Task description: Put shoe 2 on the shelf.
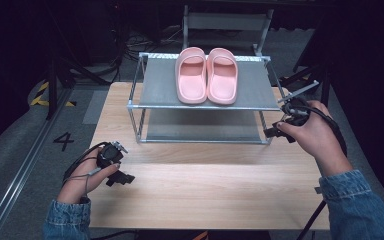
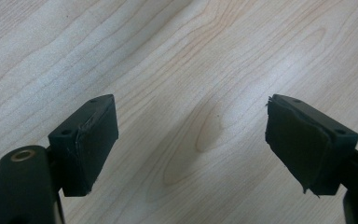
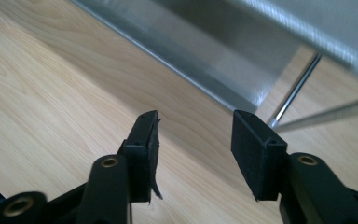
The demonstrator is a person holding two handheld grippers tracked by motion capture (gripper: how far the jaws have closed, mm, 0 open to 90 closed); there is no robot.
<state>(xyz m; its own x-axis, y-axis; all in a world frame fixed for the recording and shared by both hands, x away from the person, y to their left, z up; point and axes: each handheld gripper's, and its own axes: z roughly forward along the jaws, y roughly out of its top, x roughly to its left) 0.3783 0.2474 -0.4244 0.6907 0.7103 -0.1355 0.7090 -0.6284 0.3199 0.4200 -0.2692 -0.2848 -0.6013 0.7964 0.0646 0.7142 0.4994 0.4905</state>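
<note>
On top of the metal rack sit two pink slippers, side by side, toes pointing away from the person. Down by the rack's right front corner, the right gripper has its jaws spread with nothing between them, well apart from the slippers. Near the left edge of the wooden tabletop, the left gripper is low over the bare wood, its jaws spread wide and holding nothing.
</note>
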